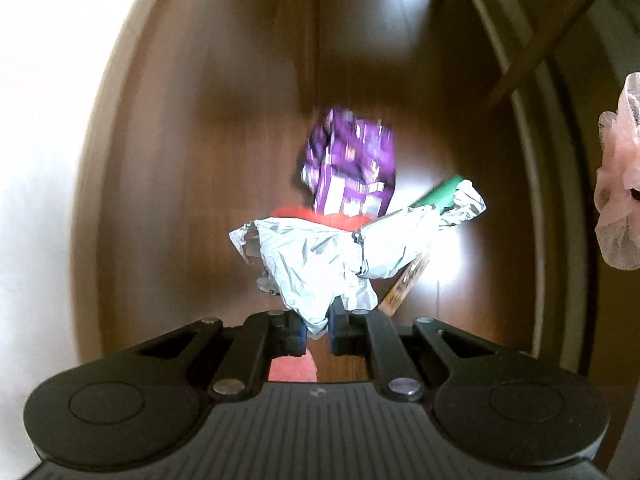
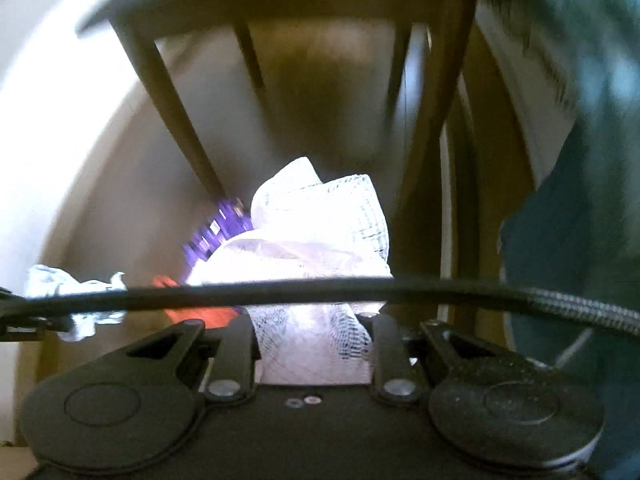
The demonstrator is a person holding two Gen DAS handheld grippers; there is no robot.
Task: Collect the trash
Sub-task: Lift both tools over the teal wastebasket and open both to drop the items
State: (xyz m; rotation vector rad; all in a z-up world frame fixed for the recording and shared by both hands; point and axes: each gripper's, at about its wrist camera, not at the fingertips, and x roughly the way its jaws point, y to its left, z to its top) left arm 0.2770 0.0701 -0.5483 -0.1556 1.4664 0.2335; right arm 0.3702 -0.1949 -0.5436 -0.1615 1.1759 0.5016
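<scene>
My left gripper points down over a brown wooden floor and is shut on a crumpled silver wrapper that hangs from its pads. Beyond the wrapper lie a blurred purple wrapper, something red and a green piece; I cannot tell whether they rest on the floor. My right gripper is shut on a white mesh net. That net shows pinkish at the right edge of the left wrist view. The right wrist view also catches the purple wrapper and the silver wrapper.
A wooden chair stands ahead of the right gripper, and one of its legs crosses the upper right of the left view. A black cable runs across the right view. Blue clothing of a person fills the right side.
</scene>
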